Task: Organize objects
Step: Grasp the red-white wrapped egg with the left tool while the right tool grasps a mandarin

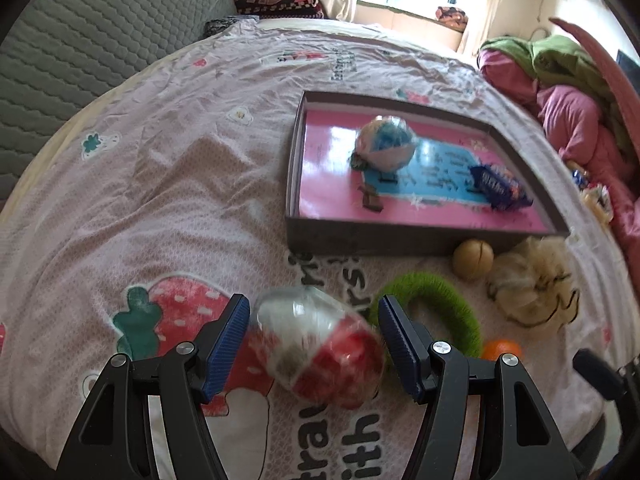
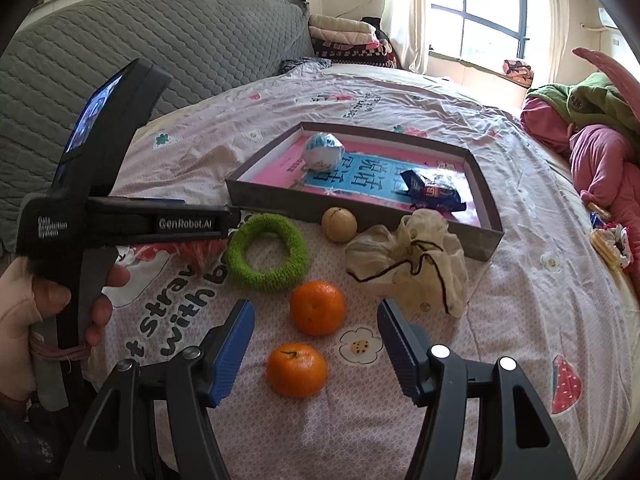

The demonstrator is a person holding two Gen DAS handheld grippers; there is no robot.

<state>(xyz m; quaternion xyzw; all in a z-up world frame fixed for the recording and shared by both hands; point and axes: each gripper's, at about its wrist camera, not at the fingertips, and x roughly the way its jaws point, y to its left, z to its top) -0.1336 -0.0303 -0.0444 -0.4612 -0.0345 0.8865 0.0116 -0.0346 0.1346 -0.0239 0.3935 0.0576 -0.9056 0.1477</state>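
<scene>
Both tools are hanging apart over the bed: left tool (image 1: 312, 344) is straddling the red-white ball (image 1: 320, 350), not clamping yet; right tool (image 2: 316, 346) is framing an orange (image 2: 297, 369). Looks like next is squeezing, then carrying to the tray (image 2: 360, 216).

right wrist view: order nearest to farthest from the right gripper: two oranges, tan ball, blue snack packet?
From the right gripper:
1. Near orange, between the open jaws, untouched.
2. Far orange, just beyond the fingertips.
3. Tan ball, on the bedsheet against the box's front wall.
4. Blue snack packet, inside the box, right side.
</scene>
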